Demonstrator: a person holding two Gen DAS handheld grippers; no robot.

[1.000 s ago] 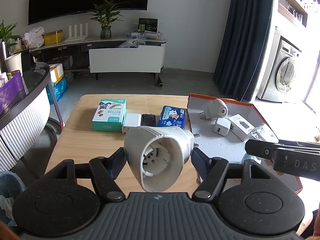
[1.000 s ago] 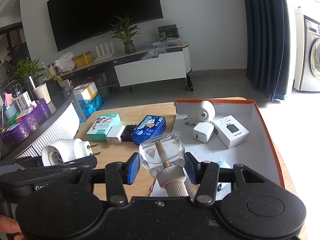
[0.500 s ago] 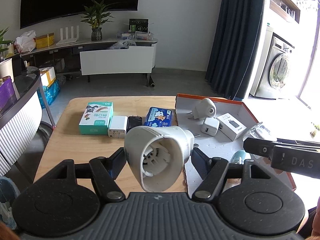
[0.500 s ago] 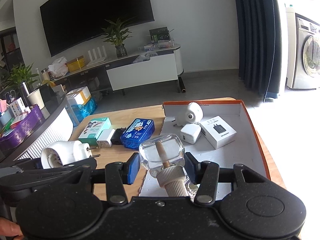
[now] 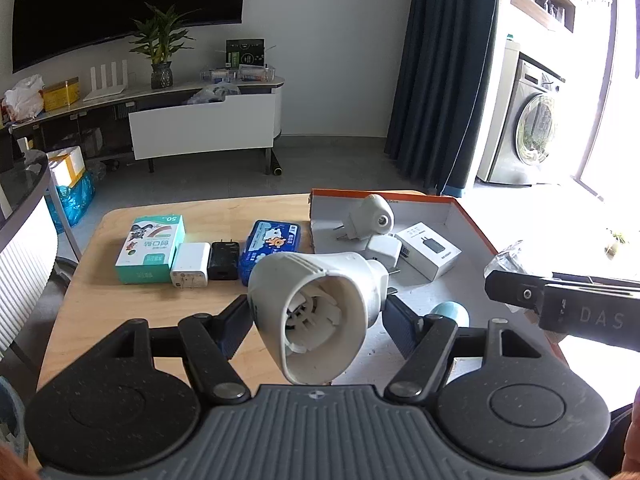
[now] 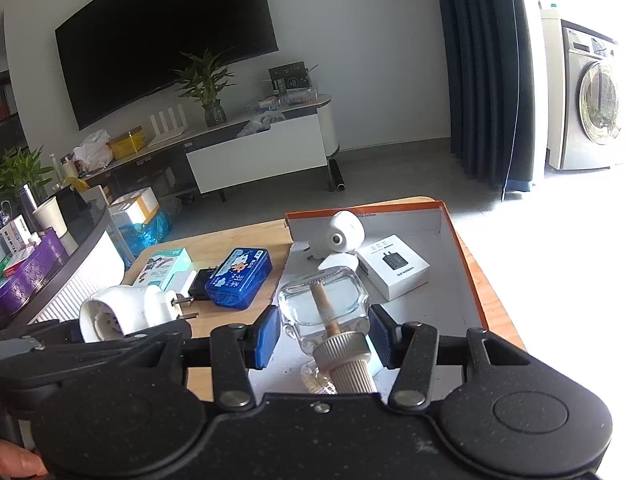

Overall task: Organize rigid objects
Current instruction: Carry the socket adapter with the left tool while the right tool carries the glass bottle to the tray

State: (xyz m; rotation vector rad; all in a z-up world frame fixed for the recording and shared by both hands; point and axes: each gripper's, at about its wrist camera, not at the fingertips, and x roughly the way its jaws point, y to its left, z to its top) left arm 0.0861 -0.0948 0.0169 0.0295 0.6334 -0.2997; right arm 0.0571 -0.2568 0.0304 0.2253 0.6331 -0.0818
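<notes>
Above the near end of the wooden table (image 5: pixel 92 312), both grippers hung side by side, each already loaded. The left gripper (image 5: pixel 316 316) pinched a white plug-in device (image 5: pixel 316 304) across its flared body, open mouth towards the camera and prongs pointing away, so its long axis ran along the fingers. The right gripper (image 6: pixel 324 330) squeezed a clear glass bottle (image 6: pixel 322 304) by its flat sides, ribbed cap nearest the camera and base pointing forward.

What mattered was the lie of the orange-rimmed box lid (image 6: pixel 466 248). It sat ahead of and below the right gripper, so the bottle was directly over its grey floor; free space showed in the near part, short of the white box (image 6: pixel 394 266) and the round white plug (image 6: pixel 338 234). From the left gripper the lid lay ahead and to the right, while the row of boxes, ending in the blue tin (image 5: pixel 270 246), lay ahead and to the left. The right hand looked better placed to set down first, lowering the bottle forward and base first.
</notes>
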